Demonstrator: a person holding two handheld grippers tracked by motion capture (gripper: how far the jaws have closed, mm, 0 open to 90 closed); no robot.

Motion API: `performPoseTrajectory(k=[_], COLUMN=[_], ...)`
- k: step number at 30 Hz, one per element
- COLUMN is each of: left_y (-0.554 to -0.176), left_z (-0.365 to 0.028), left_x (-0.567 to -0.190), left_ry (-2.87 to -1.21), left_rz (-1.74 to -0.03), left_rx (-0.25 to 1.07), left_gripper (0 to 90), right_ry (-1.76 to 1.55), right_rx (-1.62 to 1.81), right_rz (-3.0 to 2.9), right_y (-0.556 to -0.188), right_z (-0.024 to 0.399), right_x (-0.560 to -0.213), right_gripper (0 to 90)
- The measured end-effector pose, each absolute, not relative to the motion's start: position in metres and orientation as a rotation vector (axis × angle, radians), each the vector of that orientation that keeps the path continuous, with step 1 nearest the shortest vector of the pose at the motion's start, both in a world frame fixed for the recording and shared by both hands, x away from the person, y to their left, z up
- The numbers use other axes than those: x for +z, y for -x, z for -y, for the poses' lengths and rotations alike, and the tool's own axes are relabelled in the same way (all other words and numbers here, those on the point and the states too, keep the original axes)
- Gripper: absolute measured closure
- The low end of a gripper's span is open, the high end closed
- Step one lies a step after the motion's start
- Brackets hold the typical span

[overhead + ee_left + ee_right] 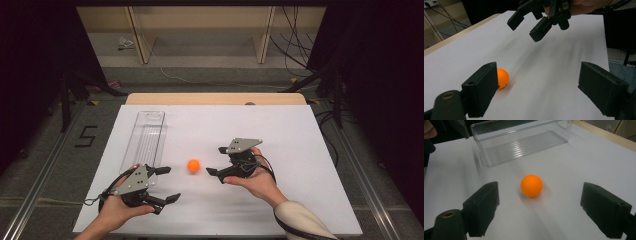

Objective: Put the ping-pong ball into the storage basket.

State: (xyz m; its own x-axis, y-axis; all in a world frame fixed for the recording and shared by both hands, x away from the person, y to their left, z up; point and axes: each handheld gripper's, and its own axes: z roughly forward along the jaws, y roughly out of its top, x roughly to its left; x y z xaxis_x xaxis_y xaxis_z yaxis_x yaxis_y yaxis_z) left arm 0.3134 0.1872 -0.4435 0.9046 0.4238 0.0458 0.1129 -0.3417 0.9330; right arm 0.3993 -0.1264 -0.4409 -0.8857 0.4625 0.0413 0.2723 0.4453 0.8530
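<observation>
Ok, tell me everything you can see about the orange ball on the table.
The orange ball is small, round, plain and matte, like a table tennis ball. It rests on the white table cover, casting a soft shadow, with nothing gripping it. It lies between the open jaws' line of the right gripper, apart from them, and right of the clear plastic bin. The left gripper is open nearby, also apart.

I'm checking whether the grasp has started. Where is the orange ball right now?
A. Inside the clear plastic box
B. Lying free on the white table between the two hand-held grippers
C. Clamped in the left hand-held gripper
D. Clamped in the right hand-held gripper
B: the orange ball lies on the white table, with the open right hand-held gripper and open left hand-held gripper both apart from it, and the clear plastic box holding nothing.
</observation>
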Motion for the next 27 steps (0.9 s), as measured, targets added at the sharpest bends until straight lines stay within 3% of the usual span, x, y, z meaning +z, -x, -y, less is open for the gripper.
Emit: performPoseTrajectory(k=[27], left_y=[-0.314], left_z=[-0.188], left_x=[-0.444], left_ry=[-1.910], left_rz=[-0.395], left_rx=[0.335], left_gripper=[15.9], right_ry=[-0.627], right_rx=[1.347], right_rz=[-2.572], right_y=[-0.425], right_z=[0.081], right_x=[-0.463], right_gripper=[16.2])
